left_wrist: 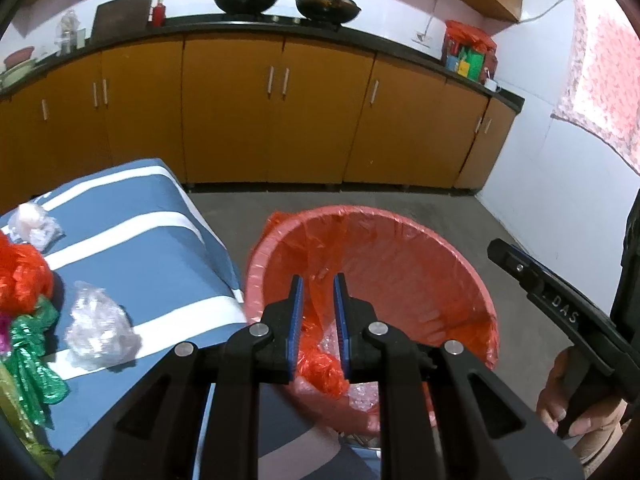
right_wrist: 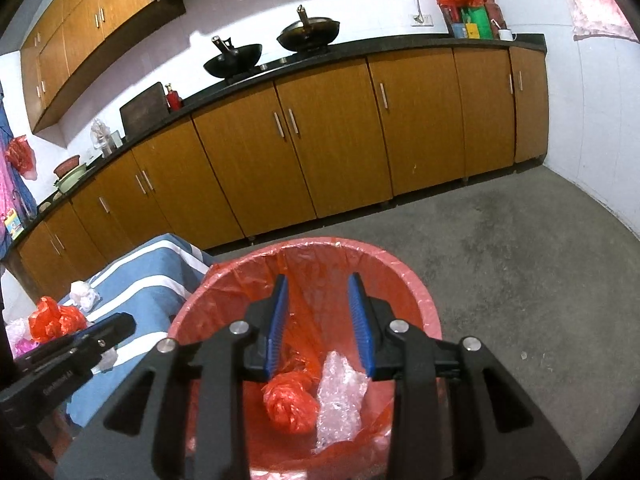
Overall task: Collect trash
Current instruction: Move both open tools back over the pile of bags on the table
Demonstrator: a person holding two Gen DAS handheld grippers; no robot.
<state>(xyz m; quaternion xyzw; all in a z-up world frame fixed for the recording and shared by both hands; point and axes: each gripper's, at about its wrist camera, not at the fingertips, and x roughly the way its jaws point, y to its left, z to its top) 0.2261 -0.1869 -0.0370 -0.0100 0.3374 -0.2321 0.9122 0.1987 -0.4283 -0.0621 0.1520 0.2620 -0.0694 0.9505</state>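
Two crumpled pieces lie at the bottom of the bin (right_wrist: 424,312), which is lined with a red bag and stands on the grey floor (right_wrist: 520,260) just beside the striped bed: a balled red plastic bag (right_wrist: 290,406) and a wad of clear bubble wrap (right_wrist: 340,396), touching each other. In the left wrist view both are largely hidden behind the fingers, only a scrap of each showing.

The right gripper (right_wrist: 322,320) hangs over the bin mouth with its blue-padded jaws spread wide and nothing between them. The left gripper (left_wrist: 318,324) is also above the bin, near its rim on the bed side; its jaws stand a narrow gap apart, and only the red liner shows through the gap, with nothing pinched.

More trash sits on the blue and white striped cover (left_wrist: 160,248): a clear plastic wad (left_wrist: 100,324), a second pale wad (left_wrist: 34,224) farther back, a red bag (left_wrist: 22,276) cut off by the frame edge, and a green foil wrapper (left_wrist: 32,356) whose lower end runs out of view. Something pink beside the green is too clipped to name.

Beyond, orange cabinets (right_wrist: 332,128) carry a dark counter with two woks (right_wrist: 234,62).
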